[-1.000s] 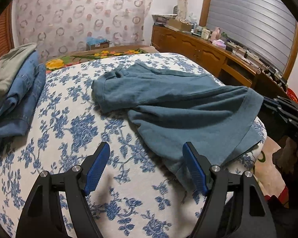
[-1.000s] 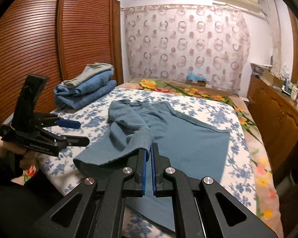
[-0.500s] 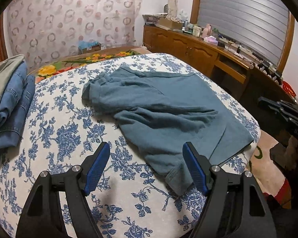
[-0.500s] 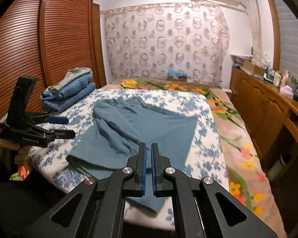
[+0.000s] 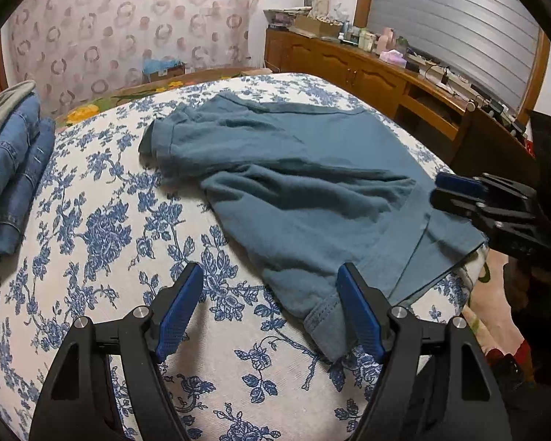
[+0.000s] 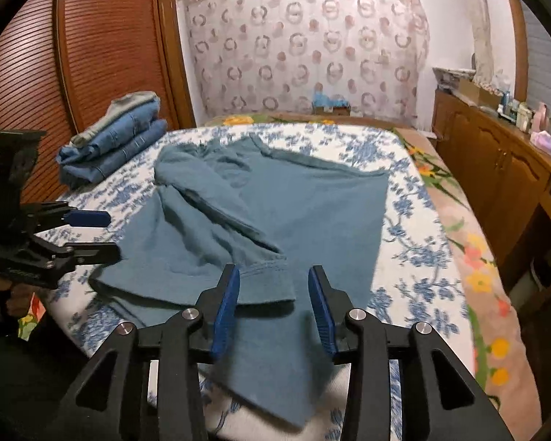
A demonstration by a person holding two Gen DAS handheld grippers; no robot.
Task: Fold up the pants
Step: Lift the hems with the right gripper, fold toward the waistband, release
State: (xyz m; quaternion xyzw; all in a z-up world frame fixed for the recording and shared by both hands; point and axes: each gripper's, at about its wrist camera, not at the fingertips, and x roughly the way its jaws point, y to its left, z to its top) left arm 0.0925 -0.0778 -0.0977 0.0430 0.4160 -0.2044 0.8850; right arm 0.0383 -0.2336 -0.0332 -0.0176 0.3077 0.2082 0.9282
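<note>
Two black angular gripper frames (image 5: 270, 316) (image 6: 273, 308) — blue ridged pads on the fingers (image 5: 176, 312), silver screws at the joints.

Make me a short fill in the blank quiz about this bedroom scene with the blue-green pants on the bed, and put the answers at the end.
1. The teal pants lie on a bedspread printed with blue ____.
2. The folded clothes stack sits beside the ____ wardrobe doors.
3. The right gripper, jaws just opening, hovers at a pant leg's ____.
4. The left gripper holds ____.

Answers: flowers; wooden; hem; nothing
</note>
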